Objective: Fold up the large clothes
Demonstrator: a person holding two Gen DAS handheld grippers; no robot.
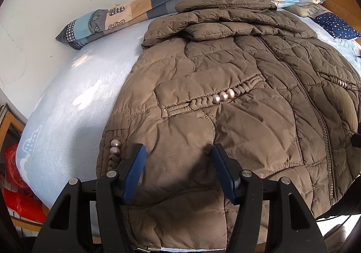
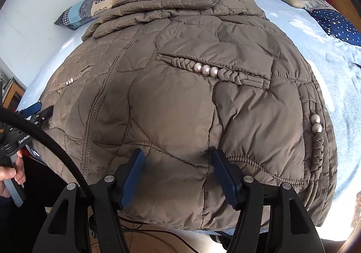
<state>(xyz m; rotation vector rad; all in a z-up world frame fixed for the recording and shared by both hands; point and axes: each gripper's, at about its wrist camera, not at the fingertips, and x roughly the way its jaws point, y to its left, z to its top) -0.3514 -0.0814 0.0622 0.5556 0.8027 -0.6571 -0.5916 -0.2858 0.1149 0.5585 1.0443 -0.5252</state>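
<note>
While both grippers hover at the hem with nothing between their pads, the step in hand looks like taking hold of the bottom edge of the quilted jacket [image 1: 225, 99] to fold it up toward the collar. To do it well, each gripper should bite the hem at a matching spot either side of the zipper [image 1: 315, 104], catching both layers of the padding, then lift and carry together so the fold line runs straight — the stuffing is slippery and puffy, so a shallow pinch would likely slide off. The jacket lies front-up on the pale blue bed [image 1: 67, 104], sleeves already folded across the chest near the patchwork pillow [image 1: 108, 18]. The left gripper [image 1: 178, 151] stands with its jaws apart over the hem on the jacket's left half, below the pearl-trimmed pocket [image 1: 222, 96]. The right gripper [image 2: 178, 153] is likewise spread wide over the other half, under its own pocket [image 2: 209, 70]. Whether the pads actually touch the fabric is hard to tell — they appear just above it.
</note>
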